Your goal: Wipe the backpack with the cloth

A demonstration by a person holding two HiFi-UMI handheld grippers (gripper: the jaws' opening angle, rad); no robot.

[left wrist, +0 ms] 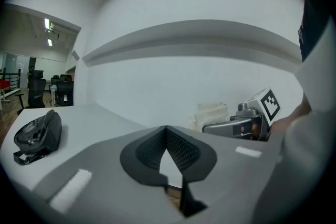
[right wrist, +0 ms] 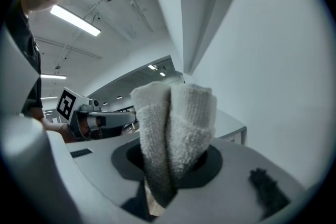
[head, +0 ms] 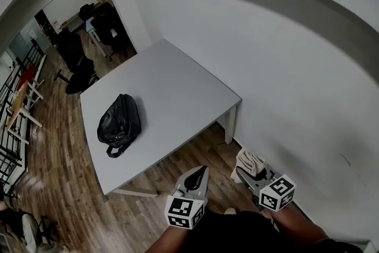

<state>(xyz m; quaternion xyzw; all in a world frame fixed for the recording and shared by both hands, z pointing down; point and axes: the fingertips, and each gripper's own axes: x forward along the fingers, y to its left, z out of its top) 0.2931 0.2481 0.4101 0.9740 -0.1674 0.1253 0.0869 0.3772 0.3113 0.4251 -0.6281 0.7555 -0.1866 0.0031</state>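
Observation:
A black backpack [head: 119,123] lies on its side on the grey table [head: 177,86], near the table's left edge; it also shows at the far left of the left gripper view [left wrist: 38,134]. My right gripper [head: 250,167] is held low near my body, away from the table, shut on a folded white cloth [right wrist: 173,128] that sticks up between its jaws and shows cream-coloured in the head view [head: 249,162]. My left gripper [head: 197,178] hangs beside it, its jaws shut to a point with nothing between them [left wrist: 167,136].
The table stands against a white wall [head: 284,68], with a table leg [head: 229,124] at its near right corner. Wooden floor [head: 65,186] runs along the left. Black office chairs [head: 80,65] and a railing [head: 12,121] stand further left.

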